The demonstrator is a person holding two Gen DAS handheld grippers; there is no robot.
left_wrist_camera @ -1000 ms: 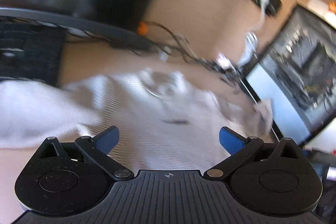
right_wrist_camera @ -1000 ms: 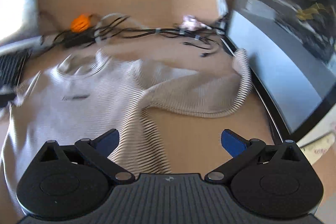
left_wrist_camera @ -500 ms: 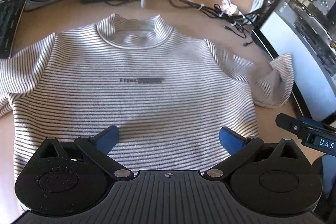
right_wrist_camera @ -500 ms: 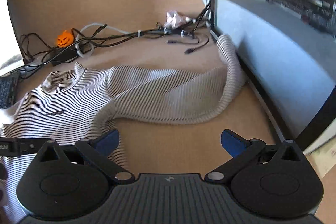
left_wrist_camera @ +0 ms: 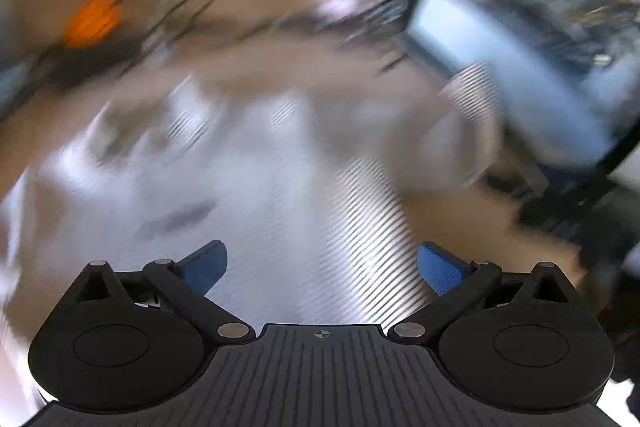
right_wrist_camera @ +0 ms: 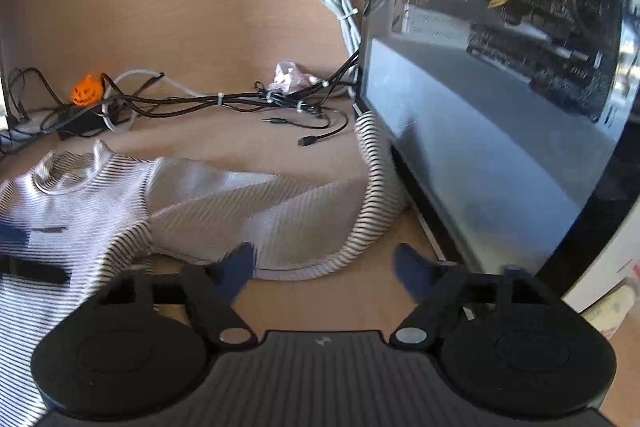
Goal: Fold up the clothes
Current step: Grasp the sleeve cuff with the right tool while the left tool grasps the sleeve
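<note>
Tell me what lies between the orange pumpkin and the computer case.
In the right wrist view, a bundle of black cables runs across the desk between the pumpkin and the case.

A striped long-sleeved shirt [right_wrist_camera: 92, 203] is spread on the wooden desk [right_wrist_camera: 200, 7], its sleeve [right_wrist_camera: 280, 223] bent against the glass-sided computer case [right_wrist_camera: 500, 99]. The right gripper [right_wrist_camera: 324, 267] is seen closing just over the sleeve's edge, nothing pinched. An orange pumpkin figure [right_wrist_camera: 85, 95] is set among black cables [right_wrist_camera: 224, 103] behind.

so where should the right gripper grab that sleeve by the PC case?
Probably the sleeve's near hem edge, low from the front. It lies flat with the cuff curled up against the PC case; the closing right gripper hasn't pinched it.
</note>
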